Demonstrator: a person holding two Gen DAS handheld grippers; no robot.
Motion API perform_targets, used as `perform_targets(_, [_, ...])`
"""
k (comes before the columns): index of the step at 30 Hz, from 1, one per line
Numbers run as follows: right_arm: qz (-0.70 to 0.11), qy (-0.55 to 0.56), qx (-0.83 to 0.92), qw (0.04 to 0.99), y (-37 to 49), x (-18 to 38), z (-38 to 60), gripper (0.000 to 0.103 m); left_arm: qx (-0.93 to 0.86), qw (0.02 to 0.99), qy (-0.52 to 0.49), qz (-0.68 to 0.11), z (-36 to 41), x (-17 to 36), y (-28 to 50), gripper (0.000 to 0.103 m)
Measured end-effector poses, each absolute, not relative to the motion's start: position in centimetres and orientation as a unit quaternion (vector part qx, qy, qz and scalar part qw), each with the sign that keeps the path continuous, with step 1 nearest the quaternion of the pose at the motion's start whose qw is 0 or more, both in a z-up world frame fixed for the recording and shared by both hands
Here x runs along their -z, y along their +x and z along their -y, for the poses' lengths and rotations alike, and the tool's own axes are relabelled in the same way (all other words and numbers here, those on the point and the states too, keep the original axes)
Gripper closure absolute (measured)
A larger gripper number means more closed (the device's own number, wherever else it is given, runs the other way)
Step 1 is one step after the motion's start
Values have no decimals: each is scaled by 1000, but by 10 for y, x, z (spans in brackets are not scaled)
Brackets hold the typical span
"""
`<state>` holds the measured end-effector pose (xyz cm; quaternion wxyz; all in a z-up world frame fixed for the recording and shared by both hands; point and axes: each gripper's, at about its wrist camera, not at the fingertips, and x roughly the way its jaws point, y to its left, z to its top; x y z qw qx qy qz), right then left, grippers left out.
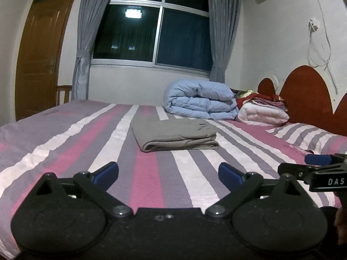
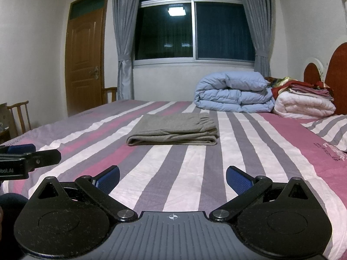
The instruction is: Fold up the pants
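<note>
Both your grippers sit spread wide with nothing between the pads: left gripper [image 1: 168, 176] and right gripper [image 2: 172, 178] hover low over the striped bed [image 2: 271, 151]. Folded grey pants [image 2: 173, 130] lie flat ahead of both jaws, well apart, touching neither. Blue duvet [image 2: 234, 92] sits beyond.

A home bedroom: striped bed [image 2: 249, 151], folded quilts [image 2: 234, 97], curtained window [image 2: 193, 28].
</note>
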<state>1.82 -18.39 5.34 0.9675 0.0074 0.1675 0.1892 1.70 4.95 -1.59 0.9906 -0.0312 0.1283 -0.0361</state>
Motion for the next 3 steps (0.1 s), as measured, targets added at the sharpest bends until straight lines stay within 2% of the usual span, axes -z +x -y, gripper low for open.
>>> perform_targets(3, [-167, 7, -191, 967, 19, -53, 185, 0, 41, 990, -29, -130, -50, 17, 16, 10])
